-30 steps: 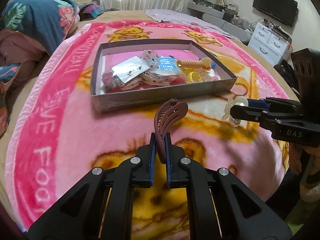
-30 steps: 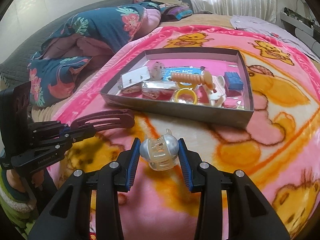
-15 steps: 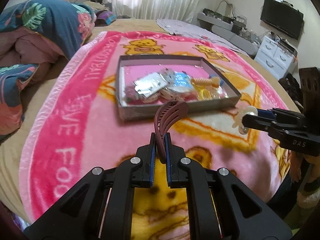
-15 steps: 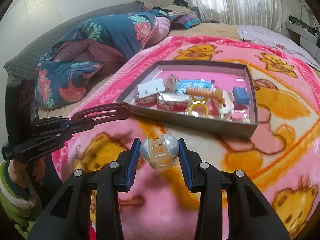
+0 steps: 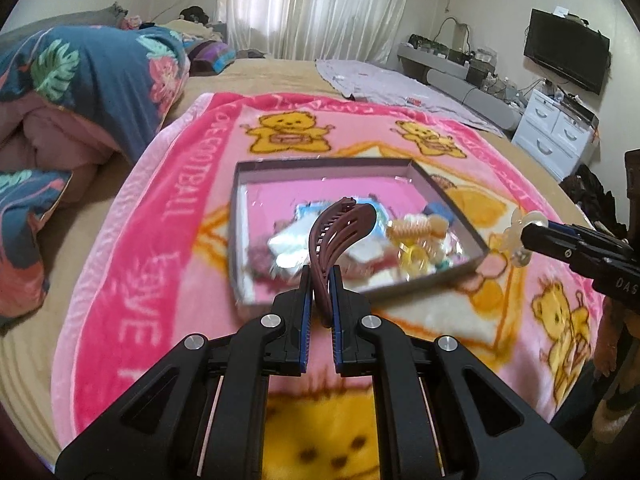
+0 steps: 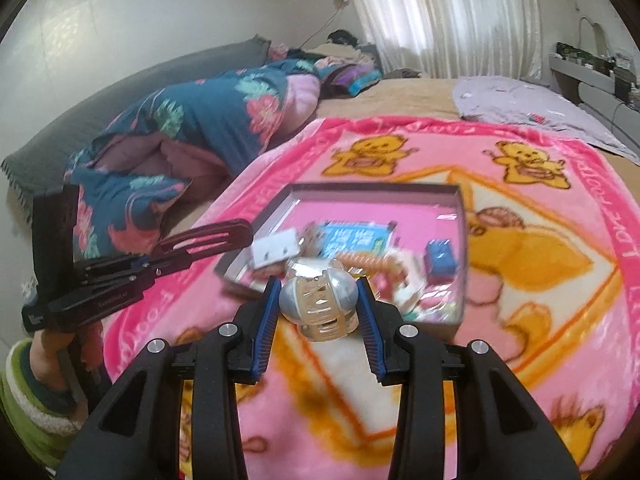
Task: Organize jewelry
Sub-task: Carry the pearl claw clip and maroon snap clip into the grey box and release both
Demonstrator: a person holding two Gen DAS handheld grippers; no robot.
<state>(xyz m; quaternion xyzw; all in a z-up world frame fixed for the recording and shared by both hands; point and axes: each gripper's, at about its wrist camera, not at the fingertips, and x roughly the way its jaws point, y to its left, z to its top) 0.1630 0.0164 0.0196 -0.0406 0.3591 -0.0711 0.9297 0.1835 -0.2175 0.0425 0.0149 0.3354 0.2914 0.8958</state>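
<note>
Tray (image 5: 240, 240): lying straight ahead of both, below.
Left hand-held gripper (image 5: 321, 280): clenching brown hair comb (image 5: 340, 228), long axis pointing forward.
Right hand-held gripper (image 6: 319, 304): grasping pearly claw clip (image 6: 319, 304), sitting nearer.

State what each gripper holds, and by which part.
Left gripper: brown curved plastic hair clip, pinched at its lower end. Right gripper: pearly beige claw clip, squeezed across its rounded sides.

- The brown hair comb (image 5: 340, 232), at the frame's centre, looks like smooth, semi-glossy plastic.
- The pearly hair claw (image 6: 318, 306) looks like translucent plastic with shiny silver domes.
- The blanket (image 5: 168, 216) is fuzzy plush cloth.
- The tray (image 5: 444, 196) has matt grey card-like walls and a glossy floor.
- Each hand-held gripper, left (image 5: 321, 300) and right (image 6: 319, 300), is matt black plastic with metal screws.
</note>
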